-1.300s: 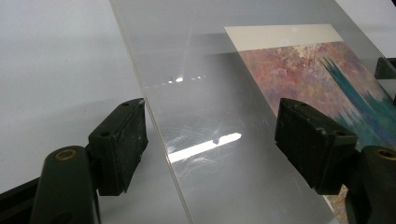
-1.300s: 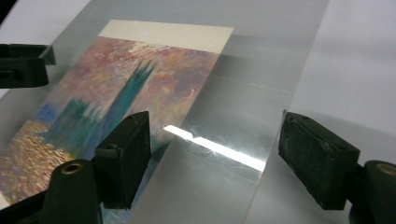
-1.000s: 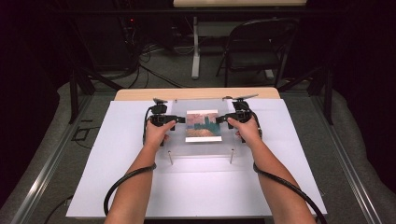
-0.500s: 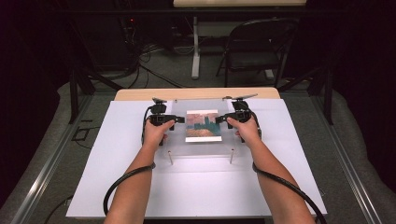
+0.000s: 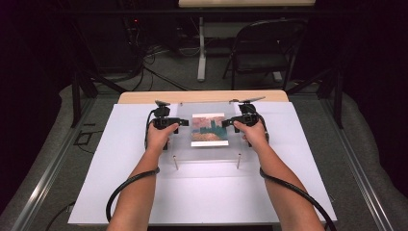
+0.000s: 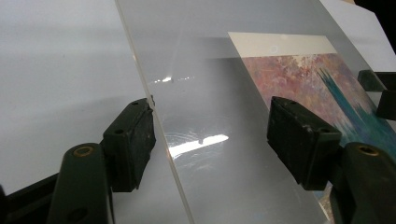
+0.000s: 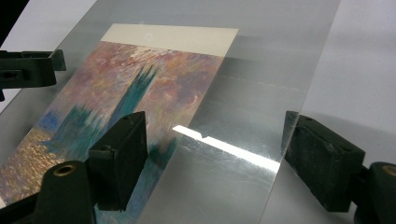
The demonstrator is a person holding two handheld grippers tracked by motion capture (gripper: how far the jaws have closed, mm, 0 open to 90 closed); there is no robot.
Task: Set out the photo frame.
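At centre frame, the left claw [image 5: 179, 123] and right claw [image 5: 228, 123] flank a clear acrylic sheet [image 5: 207, 151] covering a painting print [image 5: 209, 130]. The left claw's jaws have just been closing, straddling the sheet's edge [image 6: 161, 135] without pressing. The right claw gapes wide around its edge.

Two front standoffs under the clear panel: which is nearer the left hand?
The left standoff, beside the left hand; the right standoff stands across the panel.

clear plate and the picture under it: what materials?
Clear plate: looks like acrylic or similar plastic, glossy; it shows sharp glare streaks and a see-through edge. Picture: likely a paper print, matte, with a plain cream border and painterly colours.
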